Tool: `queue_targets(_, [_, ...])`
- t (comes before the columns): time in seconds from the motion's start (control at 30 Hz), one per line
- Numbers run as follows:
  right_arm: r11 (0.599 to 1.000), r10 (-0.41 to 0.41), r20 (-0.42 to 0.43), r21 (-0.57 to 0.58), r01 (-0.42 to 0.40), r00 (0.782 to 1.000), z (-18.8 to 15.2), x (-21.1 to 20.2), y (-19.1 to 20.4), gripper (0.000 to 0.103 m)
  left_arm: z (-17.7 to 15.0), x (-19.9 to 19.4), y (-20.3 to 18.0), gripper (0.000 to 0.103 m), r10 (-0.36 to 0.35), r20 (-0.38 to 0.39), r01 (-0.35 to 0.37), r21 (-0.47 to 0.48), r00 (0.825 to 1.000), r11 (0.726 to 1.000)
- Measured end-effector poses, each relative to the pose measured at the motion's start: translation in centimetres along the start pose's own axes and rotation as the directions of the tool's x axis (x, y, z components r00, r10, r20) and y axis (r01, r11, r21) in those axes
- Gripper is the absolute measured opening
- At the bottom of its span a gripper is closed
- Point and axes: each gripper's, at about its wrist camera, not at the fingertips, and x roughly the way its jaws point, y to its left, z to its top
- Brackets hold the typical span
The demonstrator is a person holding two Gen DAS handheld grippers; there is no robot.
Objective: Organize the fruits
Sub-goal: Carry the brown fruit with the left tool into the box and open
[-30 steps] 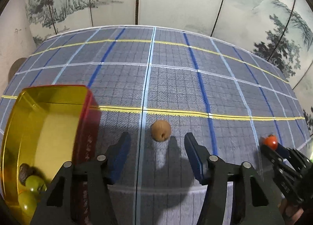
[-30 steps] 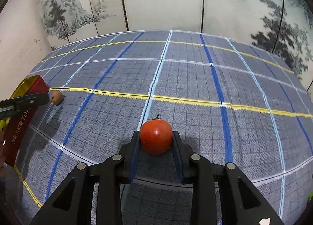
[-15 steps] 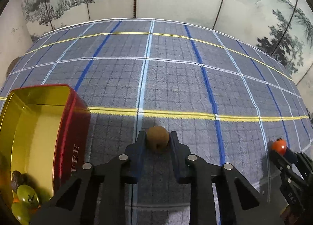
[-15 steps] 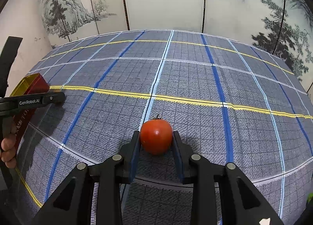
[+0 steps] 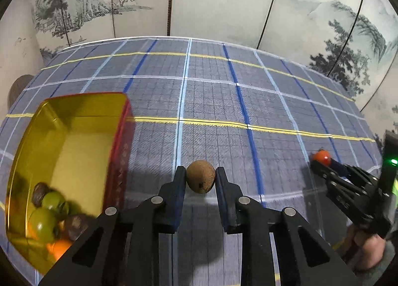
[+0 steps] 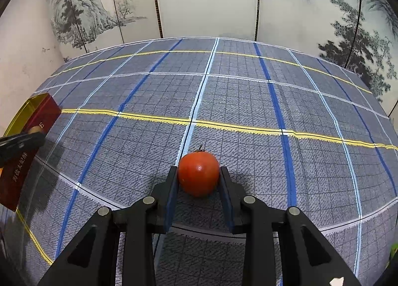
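Left tool (image 5: 201, 180): closed on a brown round fruit (image 5: 200, 176), pinched between the two blue-padded fingers (image 5: 179, 181), pads touching the fruit on its left and right flanks. Fruit at the fingertips, roughly level with them, its top and front bulging past the tips; a small dark spot low on its front. Whether raised off the bench or resting on it: could not be told.

Left of that tool, near it but apart: a red tin (image 5: 119, 161) with a gold inside, open-topped, standing on the bench (image 5: 223, 102) under a blue-grey plaid cloth. In its near corner, bunched together: green round fruits (image 5: 43, 222), dark brown ones (image 5: 38, 194), something orange (image 5: 58, 247) lowest down.

Right tool (image 6: 199, 180): closed on a red tomato (image 6: 199, 174), gripped at both sides by the pads, stem end facing away from the camera. Tomato seated between the fingertips, wider than the gap behind it. Seen from the left wrist as well: right tool (image 5: 323, 165) far to the right, well apart from the tin, the tomato (image 5: 321, 157) at its tip.

From the right wrist: red tin (image 6: 24, 161) at the far left edge, the left tool (image 6: 37, 134) in front of it with the brown fruit (image 6: 34, 129) barely showing. Painted folding screen (image 6: 206, 0) behind the bench.
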Motion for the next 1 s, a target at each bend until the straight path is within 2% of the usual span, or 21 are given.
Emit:
queue_targets(0.37, [1.000,-0.007,0.001,-0.001,0.007,1.000,0.0,0.1,0.0,0.029,-2.3,-6.2,3.9,0.025,0.049,0.064,-0.046,-0.043,0.997,0.998])
queue_targets(0.5, [1.000,-0.014,0.002,-0.004,0.014,1.000,0.0,0.1,0.1,0.029,-2.7,-8.0,6.5,0.025,0.079,0.082,-0.073,-0.076,0.994,0.994])
queue_targets(0.67, [1.000,-0.016,0.004,0.001,0.016,1.000,-0.1,0.0,0.1,0.029,-3.1,-9.9,11.1,0.025,0.150,0.099,-0.136,-0.142,0.984,0.981])
queue_targets(0.83, [1.000,-0.013,0.001,0.001,0.013,1.000,-0.1,0.0,0.1,0.029,-3.7,-10.2,14.1,0.025,0.225,0.084,-0.208,-0.175,0.971,0.962])
queue_targets(1.0, [1.000,-0.010,0.004,0.009,0.010,1.000,-0.1,0.0,0.1,0.029,-4.4,-9.4,16.0,0.025,0.255,0.054,-0.240,-0.198,0.965,0.950])
